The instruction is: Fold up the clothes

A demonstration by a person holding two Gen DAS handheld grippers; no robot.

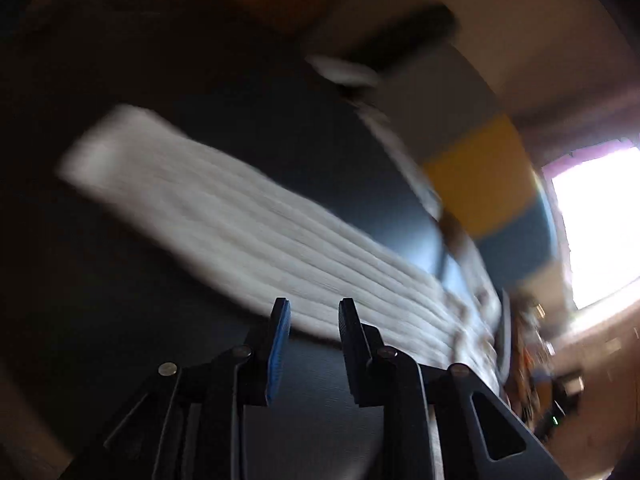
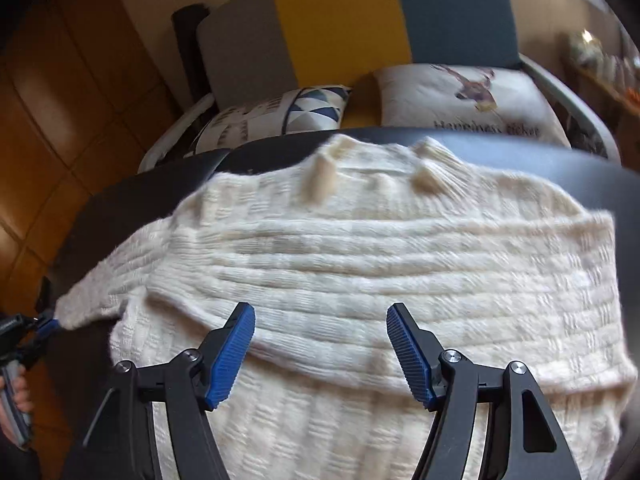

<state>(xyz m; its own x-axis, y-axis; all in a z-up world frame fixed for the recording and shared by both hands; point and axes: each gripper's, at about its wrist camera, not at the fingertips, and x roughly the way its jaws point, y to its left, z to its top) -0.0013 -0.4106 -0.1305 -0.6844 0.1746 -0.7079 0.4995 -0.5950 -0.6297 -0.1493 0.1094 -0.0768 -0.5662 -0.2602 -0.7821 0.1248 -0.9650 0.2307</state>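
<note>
A cream ribbed-knit sweater (image 2: 360,248) is seen spread on a dark table (image 2: 520,152), its collar toward twelve o'clock in the right wrist view and its body filling the frame down to six. One sleeve (image 2: 340,320) is laid folded across the chest, its long axis running from nine to three o'clock; the other sleeve (image 2: 108,284) is stretched out toward eight o'clock, where its cuff meets the left gripper (image 2: 48,326) at the frame edge, though whether the cuff is pinched there cannot be told.

The right gripper (image 2: 320,350) is held just above the folded sleeve with its blue-padded jaws spread wide and nothing between them.

In the blurred left wrist view, the outstretched sleeve (image 1: 240,224) is shown as a long pale band running from ten to four o'clock across the table (image 1: 160,100). The left gripper (image 1: 314,332) is seen with its jaws set narrowly apart, the gap between them empty.

A grey, yellow and blue sofa (image 2: 344,24) with cushions (image 2: 460,96) is visible beyond the table at twelve o'clock.
</note>
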